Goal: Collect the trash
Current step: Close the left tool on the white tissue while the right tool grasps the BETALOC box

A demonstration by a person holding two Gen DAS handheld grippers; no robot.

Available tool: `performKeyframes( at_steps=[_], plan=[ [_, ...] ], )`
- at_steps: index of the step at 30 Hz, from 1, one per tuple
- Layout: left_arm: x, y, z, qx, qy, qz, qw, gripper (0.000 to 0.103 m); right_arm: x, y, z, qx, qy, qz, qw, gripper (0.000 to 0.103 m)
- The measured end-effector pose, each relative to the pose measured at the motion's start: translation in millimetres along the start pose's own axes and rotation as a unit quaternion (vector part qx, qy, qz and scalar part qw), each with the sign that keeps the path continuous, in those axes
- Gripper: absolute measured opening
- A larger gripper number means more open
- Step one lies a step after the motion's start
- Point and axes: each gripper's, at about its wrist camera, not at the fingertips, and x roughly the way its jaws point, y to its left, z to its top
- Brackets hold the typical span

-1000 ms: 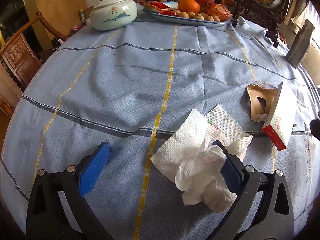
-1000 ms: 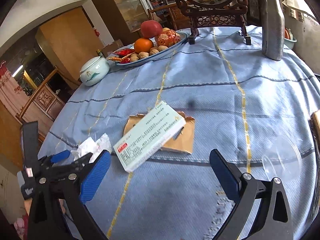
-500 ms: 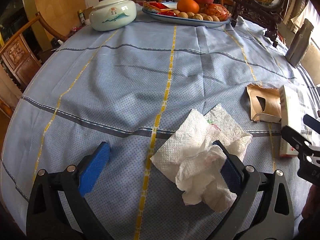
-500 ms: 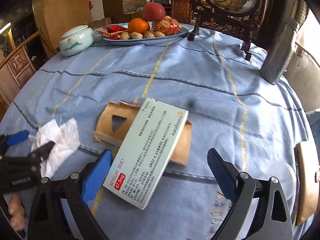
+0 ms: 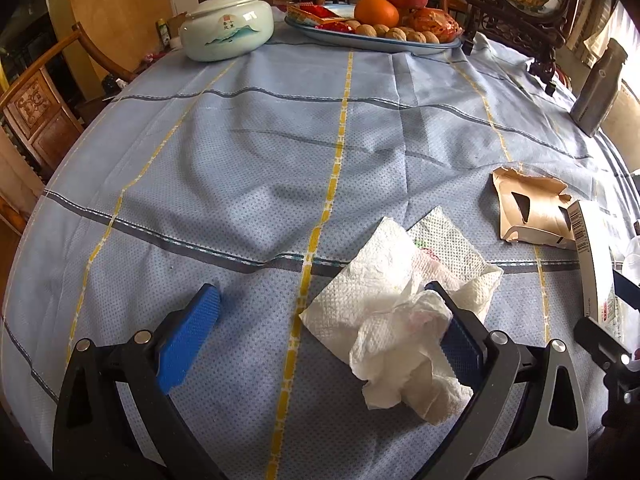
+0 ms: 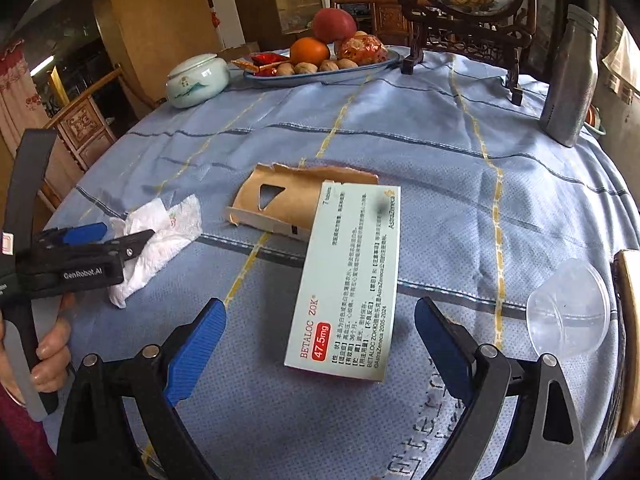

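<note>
Blue-clothed worktop (image 5: 248, 168) — left tongs (image 5: 328, 332) gape wide, one finger touching the crumpled napkin (image 5: 400, 304); right tongs (image 6: 320, 344) spread wide around the medicine box (image 6: 352, 280).

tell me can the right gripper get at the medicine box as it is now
Probably yes: the right gripper is open, and the medicine box lies flat between its fingers with nothing on top, only its far end overlapping the torn brown carton.

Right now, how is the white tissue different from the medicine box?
The white tissue is soft, crumpled and spread loosely on the cloth; the medicine box is stiff, flat and rectangular. The tissue is almost plain white; the box is pale green with printed writing and a red label. The tissue lies against one finger of the open left tool; the box lies between the fingers of the open right tool, untouched. Both lie on the blue tablecloth.
</note>
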Motion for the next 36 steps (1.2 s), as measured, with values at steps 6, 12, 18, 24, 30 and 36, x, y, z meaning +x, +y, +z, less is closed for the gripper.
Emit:
performKeyframes(
  at_steps=[6,12,18,24,30,36],
  plan=[
    [-3.0,3.3,-0.5,-0.001,0.004,-0.015,0.9999,0.097,-5.0,1.0,0.2,-0.013,-0.011,-0.029,0.999,0.063],
    [-11.5,12.0,4.2,-0.032,0.001,-0.071,0.997,0.097,-5.1,-7.7,2.6,0.01,-0.005,0.001,1.0,0.053],
    [-20.4,7.1,3.7,-0.017,-0.018,-0.059,0.9979,0.097,-1.2,4.5,0.1,-0.02,-0.006,-0.004,1.0,0.072],
    [-12.4,6.1,1.1,-0.021,0.007,-0.098,0.9949,0.097,-9.5,1.9,-1.6,-0.023,-0.021,-0.014,0.999,0.049],
    [-18.5,-7.7,0.0,0.005,-0.008,-0.101,0.9949,0.097,-4.5,-7.3,0.5,-0.005,-0.015,-0.016,1.0,0.051],
    [-20.5,-39.1,-5.2,0.077,-0.035,-0.058,0.9947,0.097,-4.3,-2.1,0.3,-0.013,-0.023,-0.023,0.999,0.049]
  ],
)
